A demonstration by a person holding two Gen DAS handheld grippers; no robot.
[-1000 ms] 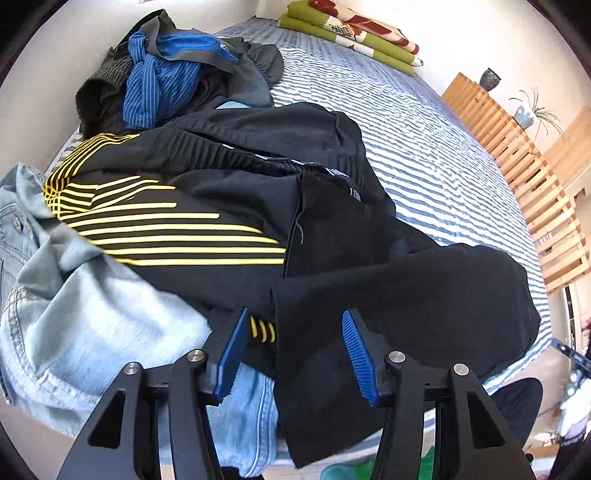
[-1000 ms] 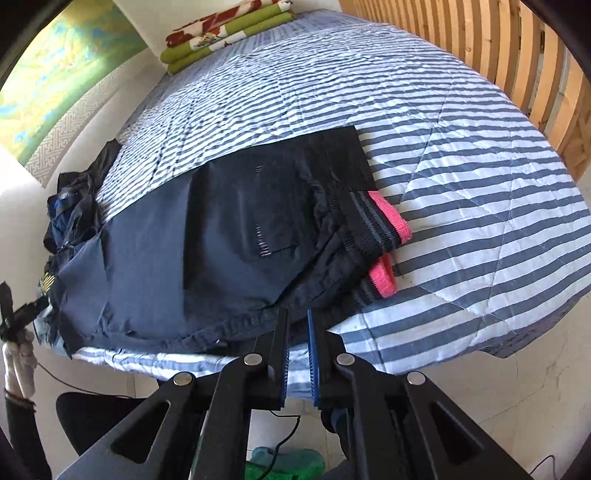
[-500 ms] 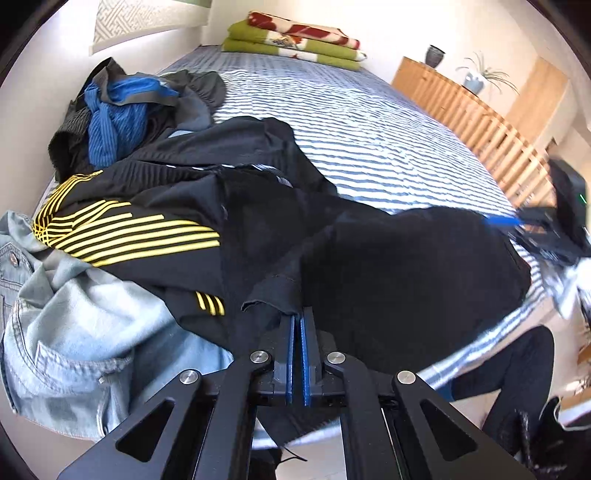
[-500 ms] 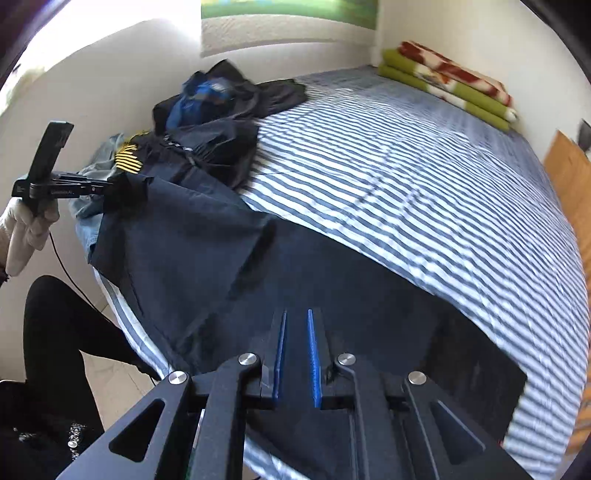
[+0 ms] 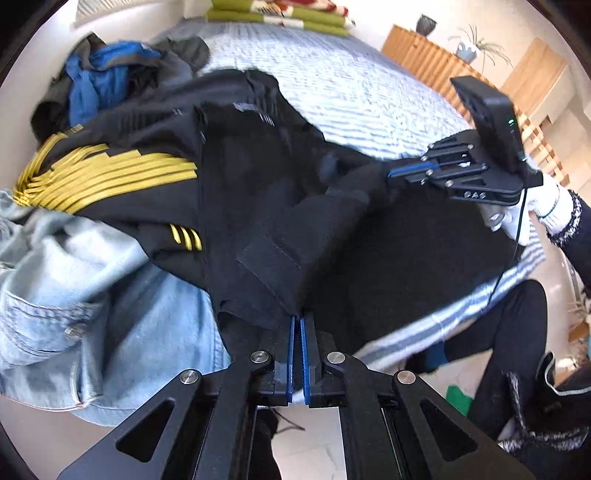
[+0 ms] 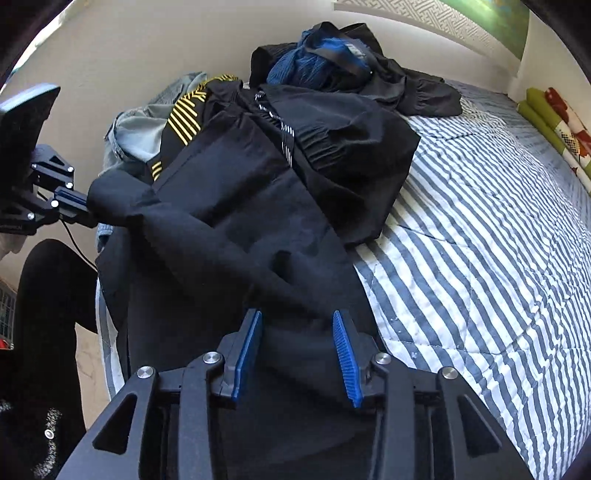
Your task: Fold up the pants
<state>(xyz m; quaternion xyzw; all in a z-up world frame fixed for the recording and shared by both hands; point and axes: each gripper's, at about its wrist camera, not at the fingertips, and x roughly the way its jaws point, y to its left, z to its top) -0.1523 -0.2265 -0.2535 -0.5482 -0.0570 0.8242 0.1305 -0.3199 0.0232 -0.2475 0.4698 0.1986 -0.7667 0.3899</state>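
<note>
Black pants (image 5: 369, 258) lie spread over the near edge of the striped bed (image 5: 351, 92). My left gripper (image 5: 297, 321) is shut on a hemmed edge of them and holds that edge raised. In the right wrist view the same left gripper (image 6: 79, 205) pinches a bunched corner, and a taut ridge of the pants (image 6: 229, 206) runs from it down to my right gripper (image 6: 297, 325). The right gripper's blue pads (image 6: 343, 347) stand apart and are closing, with that ridge between them, not pressed. From the left wrist view the right gripper (image 5: 391, 172) sits at a gathered fold.
Light denim jeans (image 5: 92, 295) and a black garment with yellow stripes (image 5: 110, 173) lie left of the pants. A pile with blue cloth (image 5: 96, 81) sits behind. Folded blankets (image 5: 280, 14) lie at the bed's far end. A person's gloved hand (image 5: 535, 206) and dark-clad leg (image 5: 509, 332) stand beside the bed.
My left gripper went from open to shut on the pants' edge and pulled it up. My right gripper swung across the bed toward the left one, and its pads now stand apart.
</note>
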